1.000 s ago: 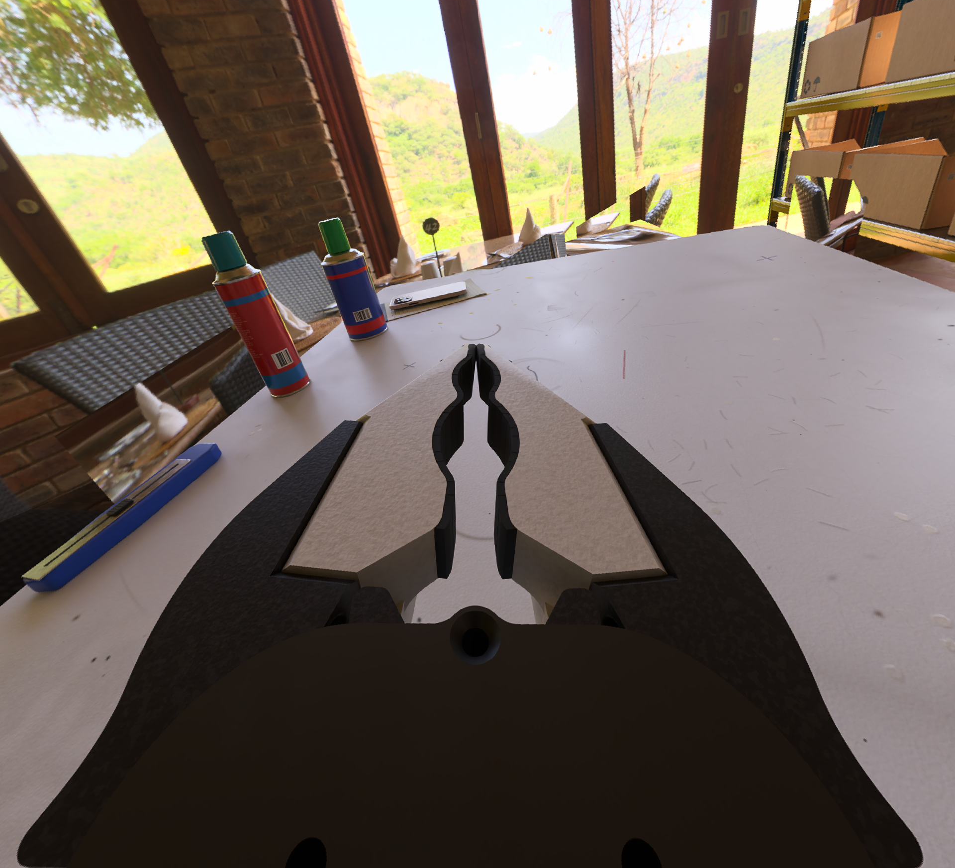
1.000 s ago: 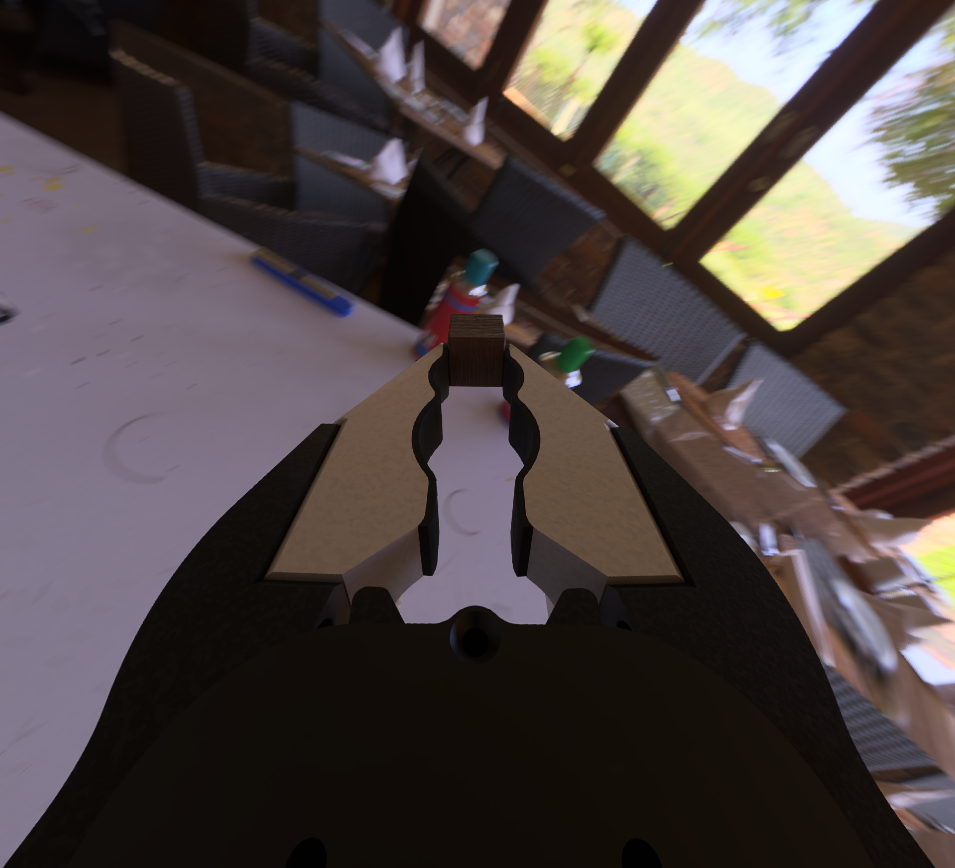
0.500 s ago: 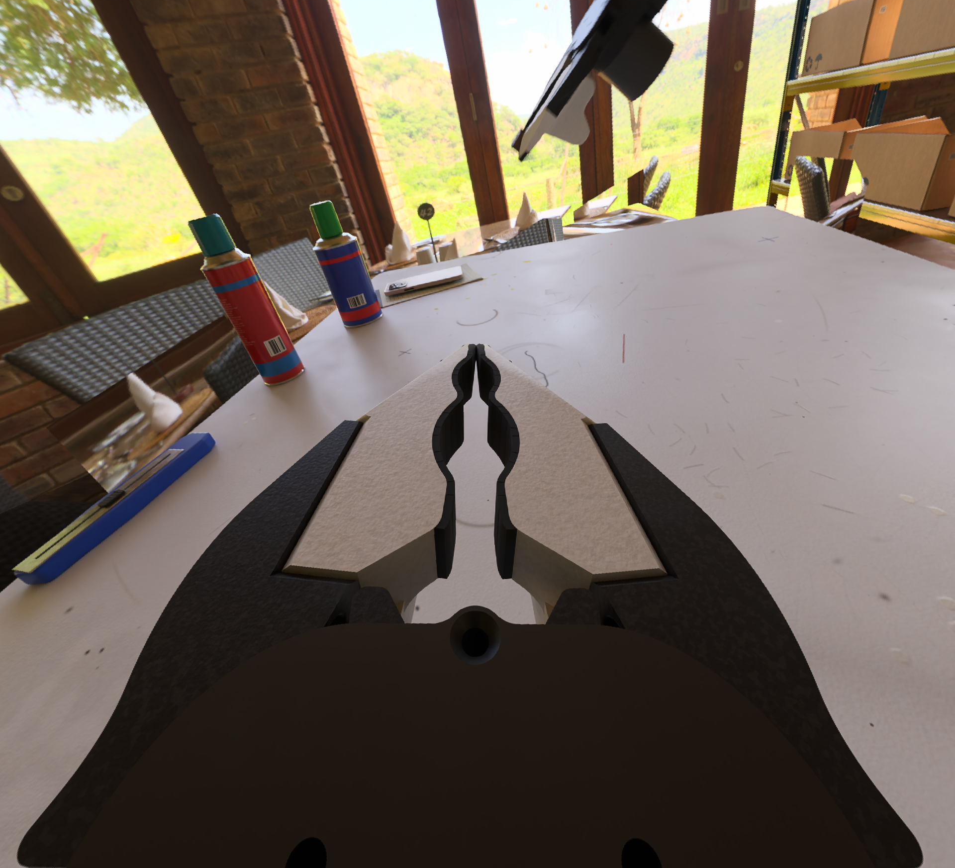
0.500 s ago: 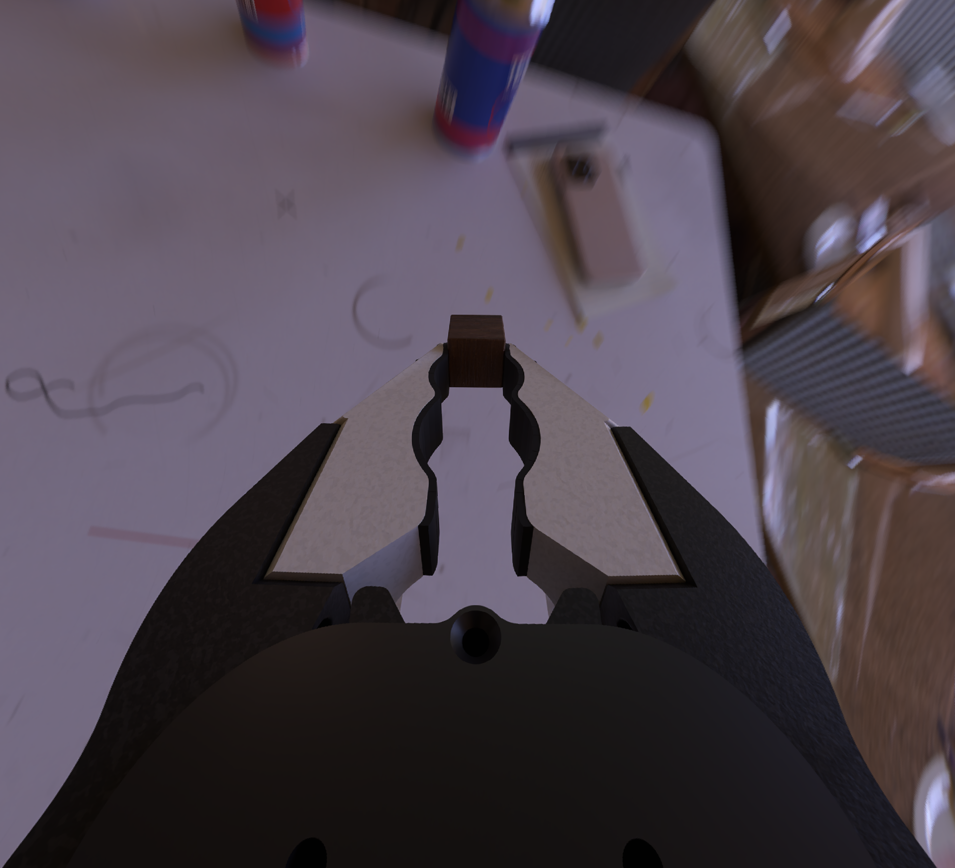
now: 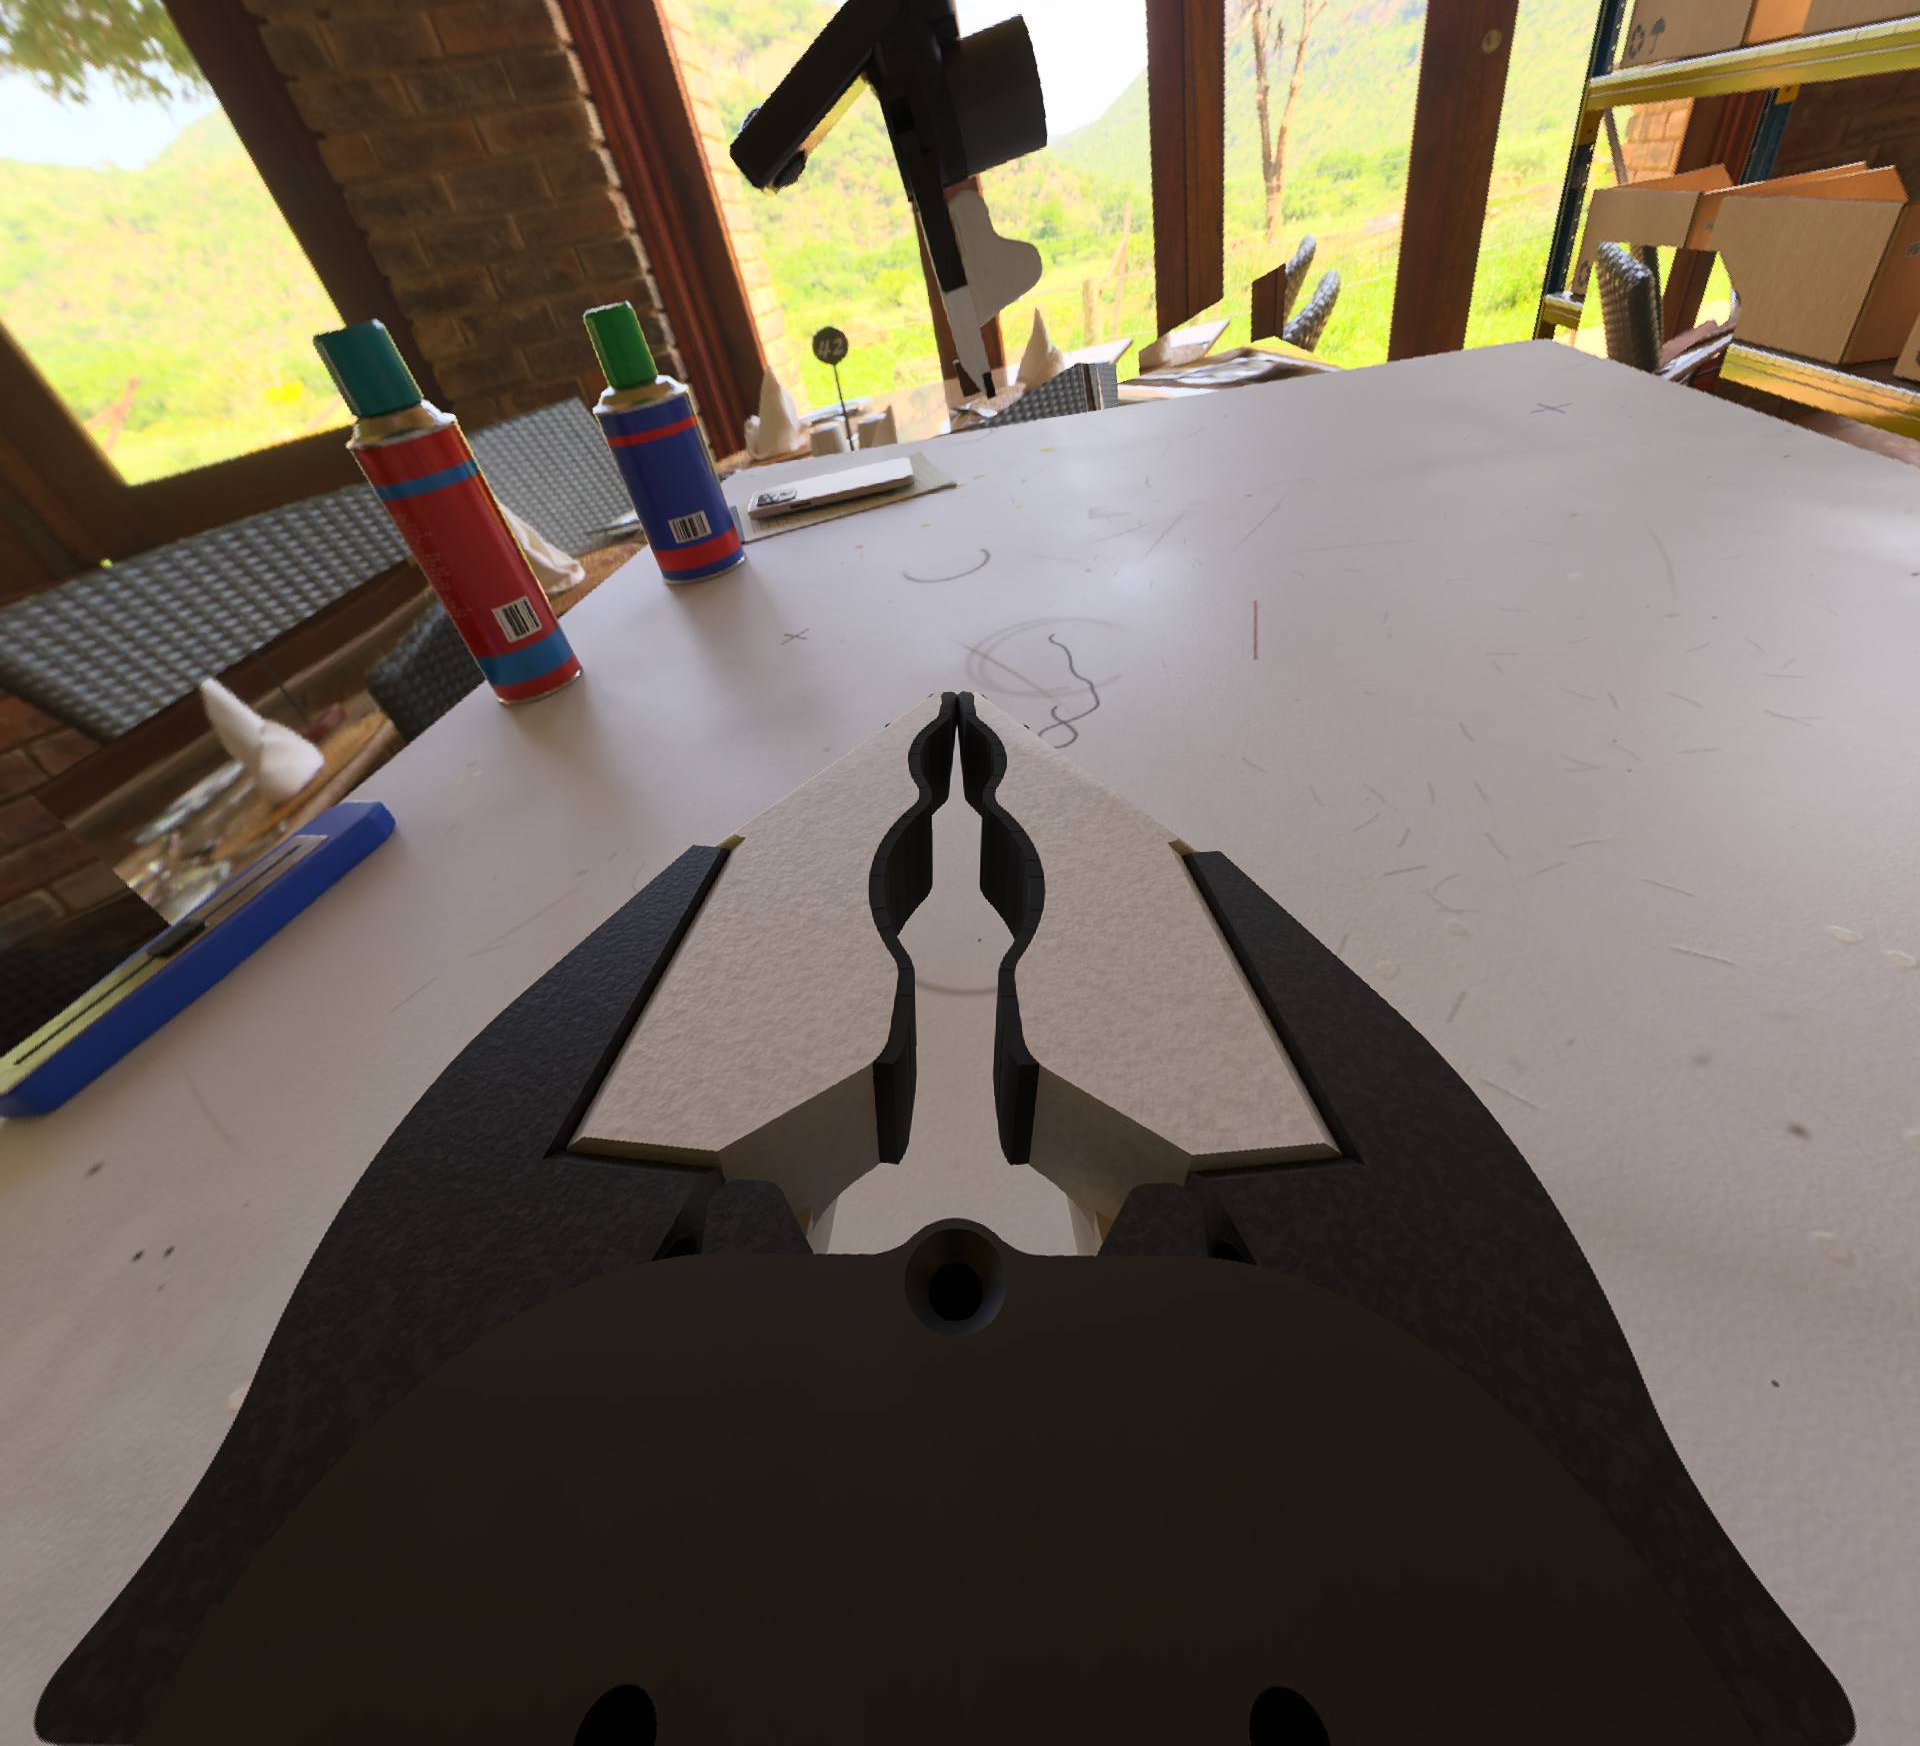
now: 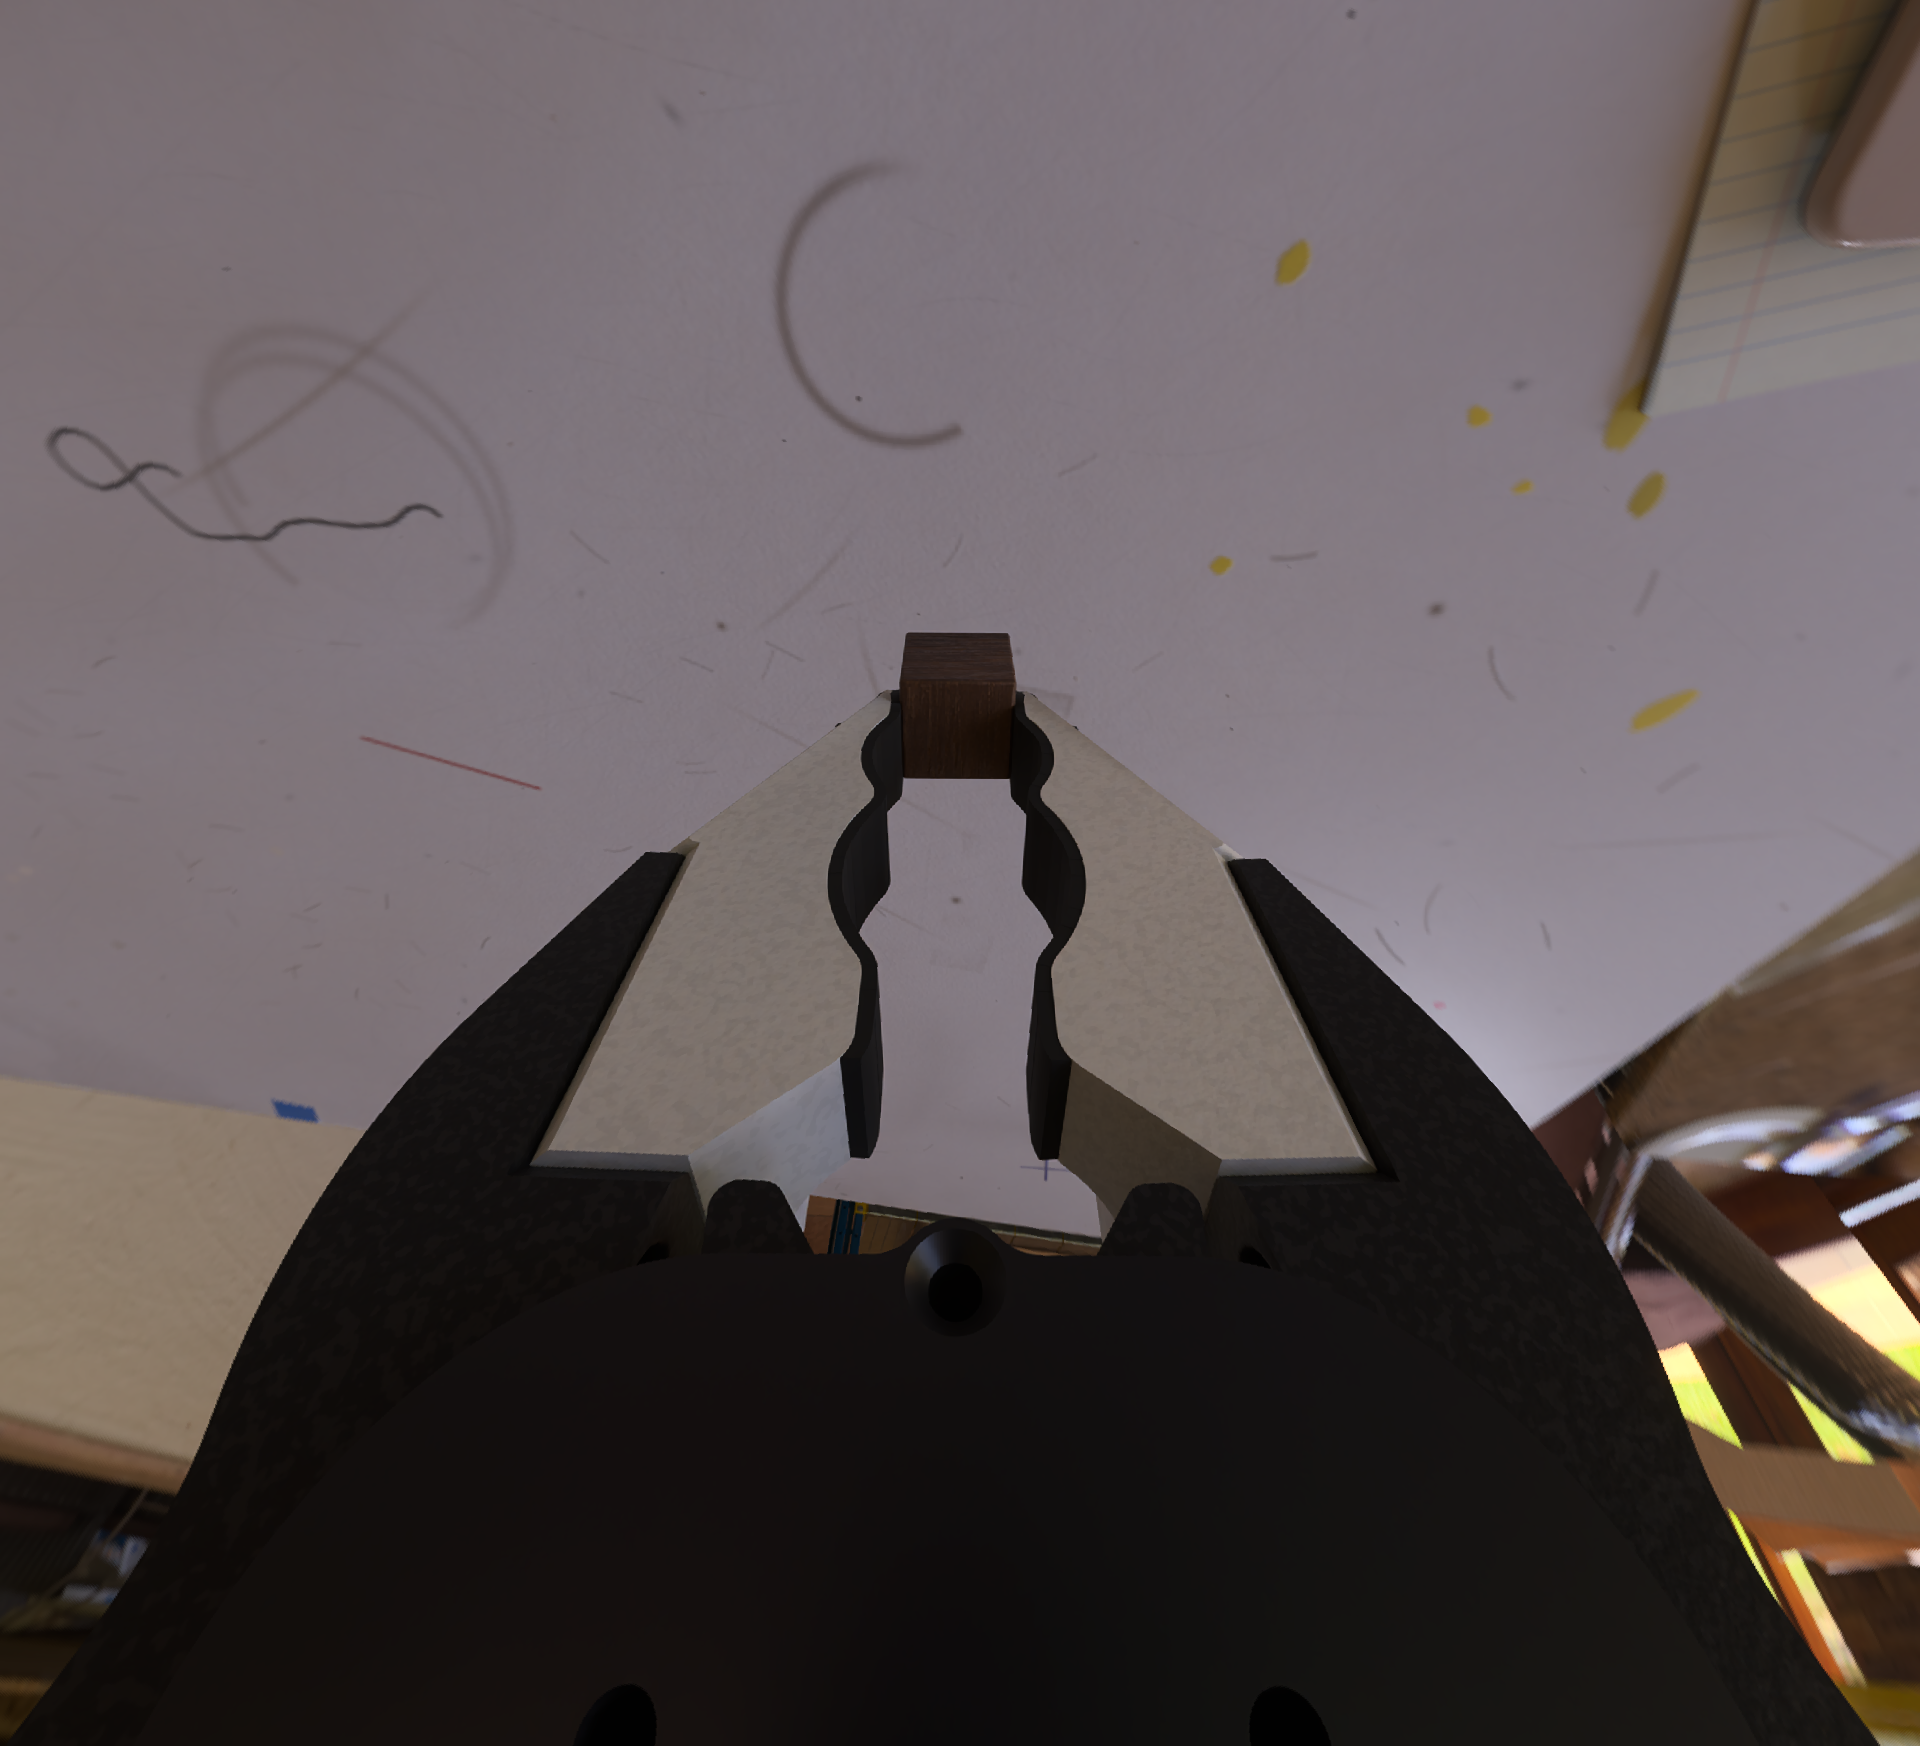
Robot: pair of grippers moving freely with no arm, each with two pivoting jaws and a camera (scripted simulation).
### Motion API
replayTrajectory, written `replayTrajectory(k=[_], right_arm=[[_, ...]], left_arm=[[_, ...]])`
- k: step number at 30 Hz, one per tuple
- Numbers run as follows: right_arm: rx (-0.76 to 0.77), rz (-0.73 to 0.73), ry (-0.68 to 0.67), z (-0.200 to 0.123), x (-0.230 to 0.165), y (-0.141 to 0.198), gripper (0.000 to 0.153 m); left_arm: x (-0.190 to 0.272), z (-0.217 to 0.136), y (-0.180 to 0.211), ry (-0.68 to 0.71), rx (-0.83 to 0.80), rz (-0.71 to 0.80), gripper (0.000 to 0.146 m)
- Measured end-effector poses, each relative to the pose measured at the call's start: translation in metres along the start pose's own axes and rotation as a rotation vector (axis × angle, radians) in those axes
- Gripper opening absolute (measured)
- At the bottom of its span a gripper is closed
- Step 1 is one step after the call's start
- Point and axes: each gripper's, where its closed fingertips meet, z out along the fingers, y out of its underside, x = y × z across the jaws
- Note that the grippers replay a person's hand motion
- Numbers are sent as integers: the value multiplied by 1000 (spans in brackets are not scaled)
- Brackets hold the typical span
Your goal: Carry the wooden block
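A small dark wooden block (image 6: pixel 956 705) is clamped between the fingertips of my right gripper (image 6: pixel 956 717), which points down at the white table (image 6: pixel 623 86) from above. In the left wrist view the right gripper (image 5: pixel 982 371) hangs in the air over the table's far side, fingers down; the block is not visible there. My left gripper (image 5: pixel 956 701) is shut and empty, low over the white table (image 5: pixel 1455 657), pointing toward the far edge.
A red spray can (image 5: pixel 457 522) and a blue spray can (image 5: pixel 665 460) stand at the table's left edge. A phone on a notepad (image 5: pixel 831 483) lies beyond them; the notepad (image 6: pixel 1766 221) shows in the right wrist view. A blue tool (image 5: pixel 197 958) lies at the left. Shelves with boxes (image 5: pixel 1766 138) stand at the right.
My right gripper has swung from facing the cans and chairs to pointing straight down at the table, still holding the block. In the left wrist view it has come lower. The left gripper barely moved.
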Motion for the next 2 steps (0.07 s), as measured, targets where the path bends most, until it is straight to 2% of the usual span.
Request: replayTrajectory(k=[2], right_arm=[[31,-14,-65,1,0,-1,19]], left_arm=[[-2,0,4,-1,-14,-5,0]])
